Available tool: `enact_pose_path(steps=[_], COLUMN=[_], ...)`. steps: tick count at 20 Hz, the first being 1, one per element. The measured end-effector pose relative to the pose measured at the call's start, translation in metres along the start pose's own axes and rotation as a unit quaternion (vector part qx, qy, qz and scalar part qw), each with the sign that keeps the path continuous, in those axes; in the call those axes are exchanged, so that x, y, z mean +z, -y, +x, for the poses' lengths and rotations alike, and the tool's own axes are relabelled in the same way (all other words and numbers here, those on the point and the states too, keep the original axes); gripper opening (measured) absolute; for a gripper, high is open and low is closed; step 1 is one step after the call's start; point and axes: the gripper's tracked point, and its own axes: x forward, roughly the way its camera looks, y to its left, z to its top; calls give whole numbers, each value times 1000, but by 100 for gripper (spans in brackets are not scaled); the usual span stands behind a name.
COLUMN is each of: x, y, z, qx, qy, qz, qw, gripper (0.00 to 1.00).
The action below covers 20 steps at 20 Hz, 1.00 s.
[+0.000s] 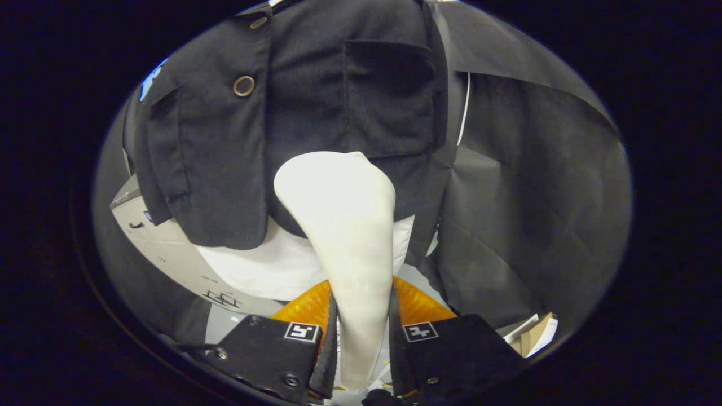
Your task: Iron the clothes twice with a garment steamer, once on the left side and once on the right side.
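A white garment steamer (344, 225) stands up between my fingers, its handle pinched by both pads, so my gripper (362, 327) is shut on it. Its wide head rests against the lower front of a dark jacket (316, 113) that hangs just ahead, below the chest pocket (389, 96) and right of the jacket's buttoned opening. A round metal button (243, 85) shows on the jacket's left panel. A white garment (265, 265) hangs out under the jacket's hem, behind the steamer's neck.
Dark cloth (530, 214) drapes to the right of the jacket. A grey-white box (163, 242) sits low on the left behind the jacket. Cardboard and paper (536, 335) lie low on the right beside my finger.
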Motion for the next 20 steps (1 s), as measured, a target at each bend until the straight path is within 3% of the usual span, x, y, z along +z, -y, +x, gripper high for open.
enact_pose_path(steps=[13, 20], x=[-56, -90], y=[-78, -118], z=[-228, -303], qx=[0, 15], qy=[119, 140], qz=[-6, -19], qw=[993, 990], gripper=[41, 41])
